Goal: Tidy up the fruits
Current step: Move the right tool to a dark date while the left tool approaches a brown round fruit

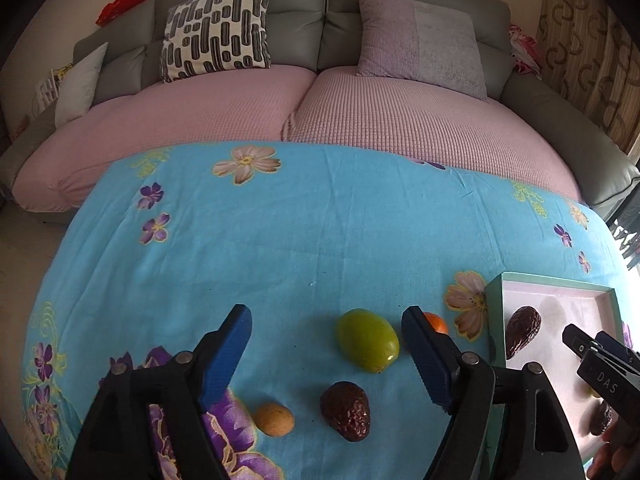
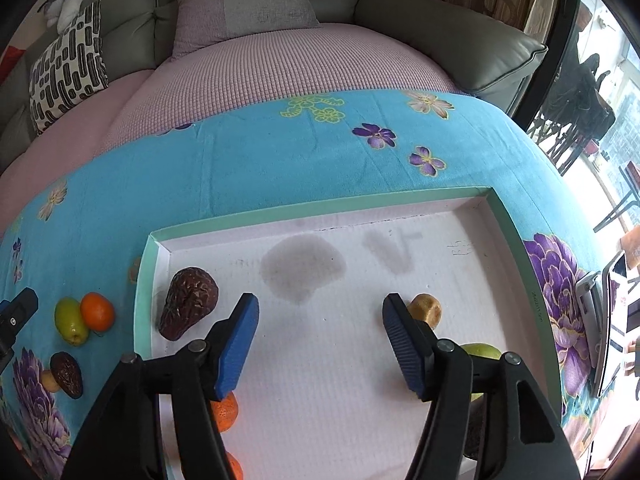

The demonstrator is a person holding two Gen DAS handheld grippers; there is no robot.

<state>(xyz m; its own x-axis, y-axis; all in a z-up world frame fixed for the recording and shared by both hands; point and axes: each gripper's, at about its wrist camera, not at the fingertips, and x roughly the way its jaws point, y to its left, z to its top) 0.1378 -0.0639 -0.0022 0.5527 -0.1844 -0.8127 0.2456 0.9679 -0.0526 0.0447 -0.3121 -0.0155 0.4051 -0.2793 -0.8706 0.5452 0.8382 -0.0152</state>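
Observation:
On the blue floral cloth lie a green fruit (image 1: 367,340), a small orange (image 1: 437,323), a dark wrinkled fruit (image 1: 346,411) and a tan round fruit (image 1: 274,419). My left gripper (image 1: 328,344) is open and empty, its fingers either side of the green fruit, above it. The green-rimmed tray (image 2: 320,208) holds a dark wrinkled fruit (image 2: 189,297), a tan fruit (image 2: 427,309), a green fruit (image 2: 482,350) and oranges (image 2: 225,412). My right gripper (image 2: 320,340) is open and empty over the tray's middle. It also shows in the left wrist view (image 1: 592,348).
A grey sofa (image 1: 400,20) with pink seat covers and cushions stands behind the table. A tablet-like device (image 2: 608,320) lies at the table's right edge. A window and chairs are at far right.

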